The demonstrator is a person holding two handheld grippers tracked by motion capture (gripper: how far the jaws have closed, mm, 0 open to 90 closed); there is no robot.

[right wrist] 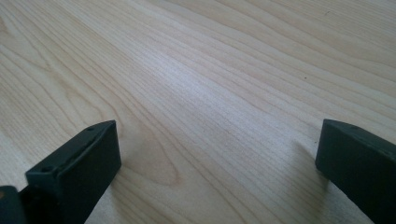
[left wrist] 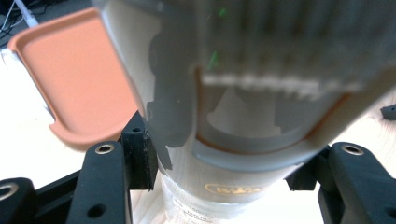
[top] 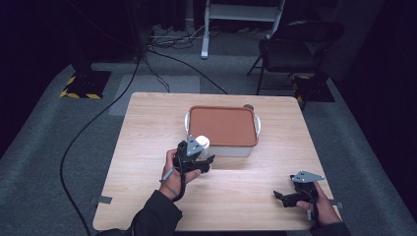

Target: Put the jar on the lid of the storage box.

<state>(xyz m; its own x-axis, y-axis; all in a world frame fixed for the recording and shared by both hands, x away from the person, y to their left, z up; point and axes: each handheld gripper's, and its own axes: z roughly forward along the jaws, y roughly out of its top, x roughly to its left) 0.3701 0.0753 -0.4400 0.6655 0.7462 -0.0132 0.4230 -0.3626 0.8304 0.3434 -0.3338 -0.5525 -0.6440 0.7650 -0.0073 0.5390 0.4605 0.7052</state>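
Note:
A pale bottle (left wrist: pixel 261 93) with a ribbed grey cap and an orange ring sits between the black jaws of my left gripper (left wrist: pixel 224 168), whose pads press on both its sides. From above, the bottle's white end (top: pixel 201 142) pokes out over the left gripper (top: pixel 196 161), just in front of a white box with an orange lid (top: pixel 223 125). That lid (left wrist: pixel 74 79) lies behind the bottle to the left. My right gripper (top: pixel 287 196) rests low at the table's front right. Its jaws (right wrist: pixel 215 158) stand wide apart over bare wood.
The wooden table (top: pixel 147 147) has a strip of tape at its front left corner (top: pixel 101 200). On the floor behind it stand a folding chair (top: pixel 295 44), a yellow-and-black stand base (top: pixel 83 83) and several cables (top: pixel 162 44).

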